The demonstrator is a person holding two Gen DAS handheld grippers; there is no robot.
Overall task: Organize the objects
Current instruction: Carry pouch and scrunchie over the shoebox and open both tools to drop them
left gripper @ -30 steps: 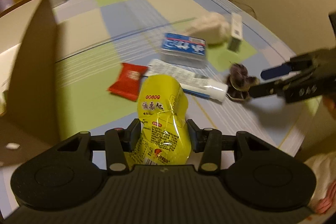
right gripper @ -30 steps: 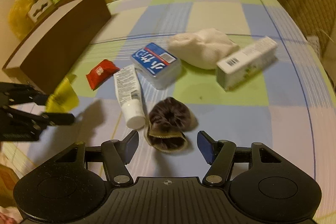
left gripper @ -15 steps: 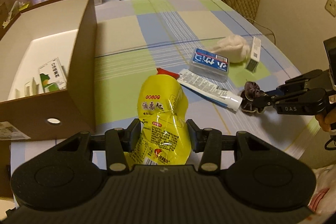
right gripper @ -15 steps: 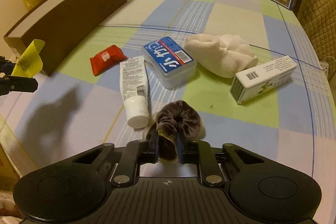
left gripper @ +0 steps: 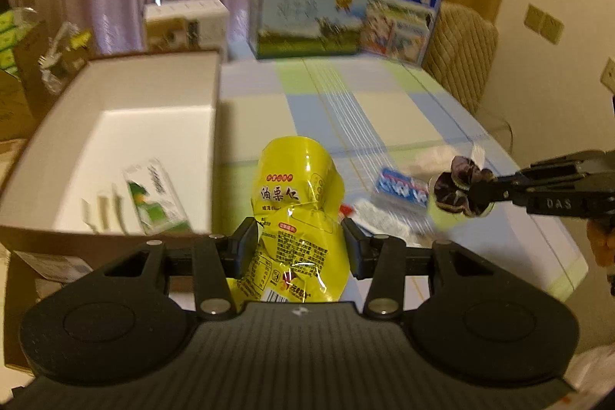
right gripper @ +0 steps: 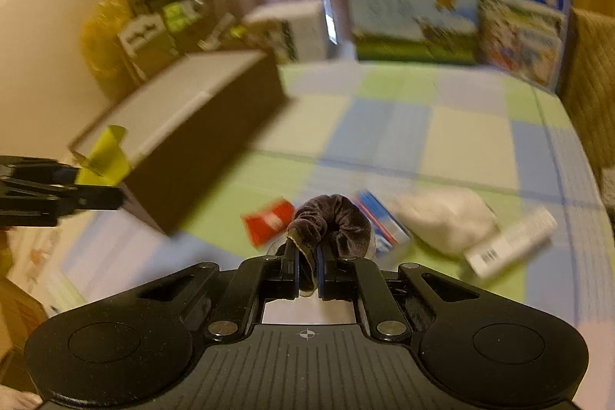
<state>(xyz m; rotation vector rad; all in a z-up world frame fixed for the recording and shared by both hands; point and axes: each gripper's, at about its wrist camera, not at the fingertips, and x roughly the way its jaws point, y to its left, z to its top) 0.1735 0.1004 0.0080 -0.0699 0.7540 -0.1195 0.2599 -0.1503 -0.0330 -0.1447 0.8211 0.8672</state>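
Now both grippers are loaded and raised, which was not so 1.0 s ago. At that point the right gripper (right gripper: 308, 266) stood open around the dark velvet scrunchie (right gripper: 333, 221) on the tablecloth; 0.5 s ago it was closed on it, and the scrunchie is now seen lifted clear of the checked tablecloth (right gripper: 453, 137), pinched by its lower edge between nearly closed fingers. In the left wrist view the scrunchie (left gripper: 463, 190) is seen hanging at the tip of the right gripper (left gripper: 496, 193), above the blue-labelled clear case (left gripper: 403, 188).

The left gripper (left gripper: 298, 248) is held partly closed on the yellow snack packet (left gripper: 298, 202), gripped across its middle with its top standing free. Over the same 1.0 s this view has been swung from the cluttered tablecloth toward the open cardboard box (left gripper: 215, 91). The box interior is now exposed, with a green-and-white carton (left gripper: 155, 196) lying on its floor. The packet is still outside the box, just beside its right wall.

Left on the tablecloth: a red sachet (right gripper: 269, 223), the clear case (right gripper: 380, 223), a cream cloth bundle (right gripper: 446, 219) and a long white carton (right gripper: 511, 241). Motion blur is heavy, so finer detail cannot be read.

Judgement: 2 items are in transit toward the box and at least 4 remain to be collected. Release of the packet over the box is judged to be the step in hand.
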